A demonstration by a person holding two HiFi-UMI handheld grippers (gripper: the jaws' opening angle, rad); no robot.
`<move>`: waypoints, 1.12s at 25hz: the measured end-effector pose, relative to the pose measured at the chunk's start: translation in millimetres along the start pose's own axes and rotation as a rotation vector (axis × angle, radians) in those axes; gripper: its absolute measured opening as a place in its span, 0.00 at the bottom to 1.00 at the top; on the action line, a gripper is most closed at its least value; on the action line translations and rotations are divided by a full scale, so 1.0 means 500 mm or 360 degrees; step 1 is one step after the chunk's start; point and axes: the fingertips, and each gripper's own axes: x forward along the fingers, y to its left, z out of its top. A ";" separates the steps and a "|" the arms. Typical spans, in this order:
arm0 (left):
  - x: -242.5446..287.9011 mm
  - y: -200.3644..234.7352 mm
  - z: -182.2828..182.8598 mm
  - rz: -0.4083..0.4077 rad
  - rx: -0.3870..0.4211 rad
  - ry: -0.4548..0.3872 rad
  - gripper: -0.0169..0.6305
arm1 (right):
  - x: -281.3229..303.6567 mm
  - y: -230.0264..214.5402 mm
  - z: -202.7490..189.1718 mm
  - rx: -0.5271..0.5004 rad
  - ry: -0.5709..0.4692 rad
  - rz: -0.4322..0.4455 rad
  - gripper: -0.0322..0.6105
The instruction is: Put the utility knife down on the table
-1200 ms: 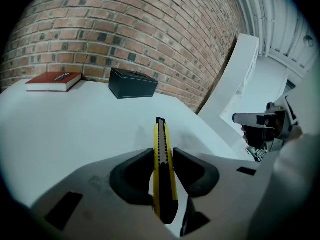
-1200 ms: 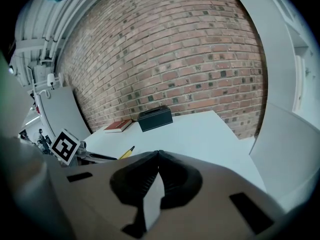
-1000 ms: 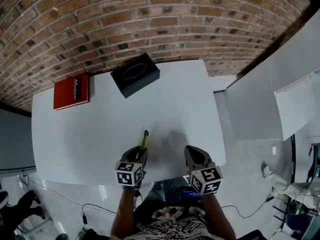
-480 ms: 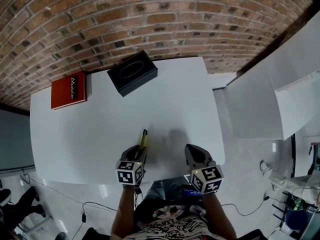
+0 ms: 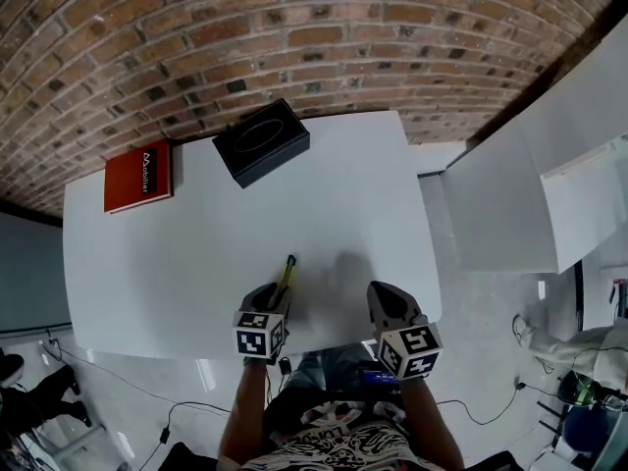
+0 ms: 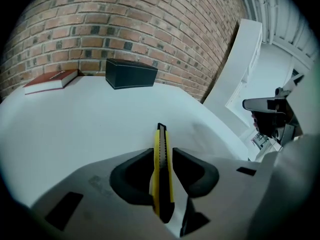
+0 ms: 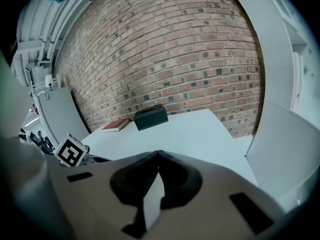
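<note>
Your left hand-held gripper [image 6: 162,153] is clamped edge-up on the yellow utility knife [image 6: 161,184]. Its tip points straight ahead of the jaws, low over the counter [image 5: 177,263], a hold that looks suited to laying it flat. Your right hand-held gripper [image 7: 156,156], just beside it, is closed on nothing.
</note>
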 end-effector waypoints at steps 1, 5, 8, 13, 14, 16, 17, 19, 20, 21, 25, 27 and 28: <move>-0.002 0.000 0.005 0.0006 0.0001 -0.0019 0.21 | -0.003 -0.001 0.001 0.0001 -0.0006 -0.0002 0.05; -0.017 -0.006 0.032 0.0024 0.0024 -0.0084 0.21 | -0.018 -0.004 0.007 0.0001 -0.0036 -0.0010 0.05; -0.037 -0.012 0.056 0.0028 0.0033 -0.0153 0.19 | -0.030 0.000 0.013 -0.0005 -0.0065 -0.0013 0.05; -0.076 -0.026 0.091 0.0023 0.0063 -0.0259 0.11 | -0.049 0.019 0.020 -0.0015 -0.0119 -0.0009 0.05; -0.084 -0.030 0.098 0.0019 0.0070 -0.0277 0.10 | -0.052 0.025 0.021 -0.0019 -0.0127 -0.0007 0.05; -0.102 -0.040 0.114 0.0009 0.0085 -0.0320 0.08 | -0.058 0.037 0.026 -0.0029 -0.0149 0.0001 0.05; -0.112 -0.045 0.125 0.0001 0.0093 -0.0352 0.08 | -0.061 0.044 0.029 -0.0036 -0.0163 0.0005 0.05; -0.135 -0.055 0.149 -0.0017 0.0110 -0.0430 0.07 | -0.069 0.057 0.040 -0.0053 -0.0195 0.0012 0.05; -0.148 -0.060 0.160 -0.0025 0.0116 -0.0467 0.06 | -0.074 0.064 0.045 -0.0062 -0.0212 0.0015 0.05; -0.159 -0.064 0.169 -0.0029 0.0119 -0.0499 0.06 | -0.080 0.071 0.051 -0.0072 -0.0229 0.0016 0.05; -0.201 -0.076 0.196 -0.0022 0.0153 -0.0572 0.05 | -0.104 0.097 0.067 -0.0102 -0.0285 0.0025 0.05; -0.223 -0.084 0.208 -0.0030 0.0184 -0.0605 0.05 | -0.115 0.111 0.075 -0.0123 -0.0312 0.0036 0.05; -0.234 -0.088 0.214 -0.0034 0.0197 -0.0622 0.05 | -0.120 0.118 0.080 -0.0135 -0.0329 0.0041 0.05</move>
